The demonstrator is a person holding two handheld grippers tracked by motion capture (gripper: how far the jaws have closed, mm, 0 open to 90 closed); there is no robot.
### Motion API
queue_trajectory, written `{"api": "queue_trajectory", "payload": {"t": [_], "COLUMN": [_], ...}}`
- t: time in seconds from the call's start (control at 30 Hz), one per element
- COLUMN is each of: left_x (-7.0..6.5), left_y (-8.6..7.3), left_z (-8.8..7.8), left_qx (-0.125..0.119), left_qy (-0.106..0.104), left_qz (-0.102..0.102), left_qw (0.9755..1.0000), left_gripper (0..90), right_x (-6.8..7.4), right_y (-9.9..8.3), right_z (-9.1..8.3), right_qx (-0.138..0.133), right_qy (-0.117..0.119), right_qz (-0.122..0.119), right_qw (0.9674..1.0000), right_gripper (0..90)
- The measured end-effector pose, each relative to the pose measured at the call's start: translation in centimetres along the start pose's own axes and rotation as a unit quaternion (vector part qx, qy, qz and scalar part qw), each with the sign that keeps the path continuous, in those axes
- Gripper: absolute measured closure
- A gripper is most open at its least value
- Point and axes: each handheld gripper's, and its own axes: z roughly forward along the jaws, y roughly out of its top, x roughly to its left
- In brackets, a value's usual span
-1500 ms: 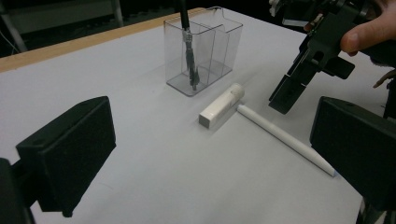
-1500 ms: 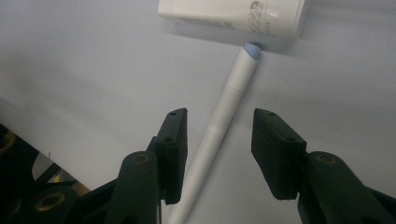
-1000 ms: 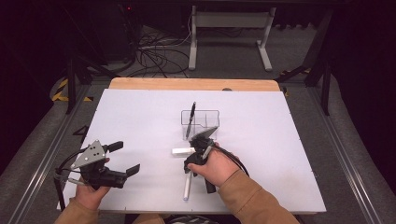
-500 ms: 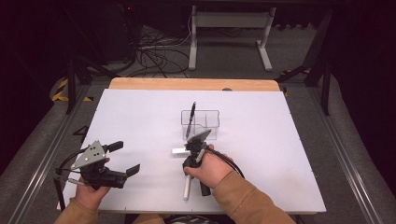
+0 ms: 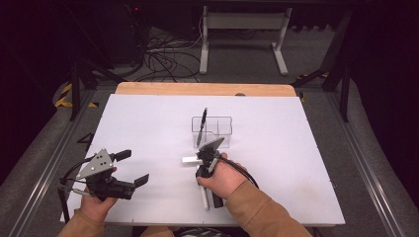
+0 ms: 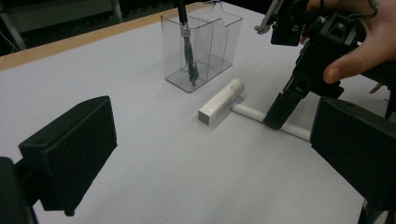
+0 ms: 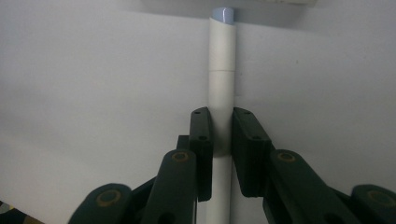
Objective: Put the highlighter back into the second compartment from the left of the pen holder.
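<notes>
A white pen lies on the white table, pointing away from me. My right gripper has just been closing and now stands shut on the pen's middle, pads pressed to both sides. From above, the right gripper comes down on the pen in front of a clear holder. A black pen stands in that holder. A short white block lies crosswise at the pen's far end. My left gripper rests open at the near left, nothing between its fingers.
The left gripper view shows the holder, the white block and the right gripper on the pen. A wooden strip edges the table's far side. Cables and a stand lie on the floor beyond.
The right gripper's jaws have closed onto the white pen. The right hand has barely shifted; the left hand and gripper have stayed still.
</notes>
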Motion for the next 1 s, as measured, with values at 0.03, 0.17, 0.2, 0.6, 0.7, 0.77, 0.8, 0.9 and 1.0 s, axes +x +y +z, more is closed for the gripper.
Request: {"api": "queue_trajectory", "payload": {"t": [0.03, 0.17, 0.2, 0.6, 0.7, 0.77, 0.8, 0.9, 1.0], "left_x": [0.0, 0.1, 0.1, 0.0, 0.0, 0.1, 0.1, 0.1, 0.1], "left_y": [0.0, 0.0, 0.0, 0.0, 0.0, 0.0, 0.0, 0.0, 0.0], "left_z": [0.0, -0.1, 0.0, 0.1, 0.1, 0.1, 0.1, 0.1, 0.1], "left_qx": [0.000, -0.002, -0.001, 0.001, 0.001, 0.001, 0.000, 0.000, 0.002], "left_qy": [0.000, 0.002, 0.001, 0.002, 0.002, 0.002, 0.003, 0.002, 0.003], "left_qz": [0.000, 0.002, 0.002, 0.004, 0.003, 0.003, 0.003, -0.001, 0.003], "left_qw": [1.0000, 1.0000, 1.0000, 1.0000, 1.0000, 1.0000, 1.0000, 1.0000, 1.0000], "left_gripper": [1.3, 1.3, 1.3, 1.3, 1.3, 1.3, 1.3, 1.3, 1.3], "right_x": [0.0, 0.0, 0.0, -0.2, -0.1, -0.2, -0.2, -0.2, -0.3], "right_y": [0.0, -0.3, -0.4, -1.0, -1.0, -0.9, -0.9, -1.0, -1.1], "right_z": [0.0, -0.6, -0.9, -3.7, -4.1, -4.3, -4.5, -5.1, -5.7], "right_qx": [-0.002, 0.000, -0.005, -0.038, -0.042, -0.050, -0.054, -0.074, -0.096], "right_qy": [0.000, 0.006, 0.010, 0.023, 0.024, 0.030, 0.033, 0.045, 0.055], "right_qz": [-0.001, -0.010, -0.012, -0.030, -0.033, -0.036, -0.038, -0.050, -0.059], "right_qw": [1.0000, 0.9999, 0.9999, 0.9985, 0.9983, 0.9977, 0.9973, 0.9950, 0.9921], "right_gripper": [79.4, 79.4, 79.4, 79.4, 79.4, 79.4, 79.4, 79.4, 79.4]}}
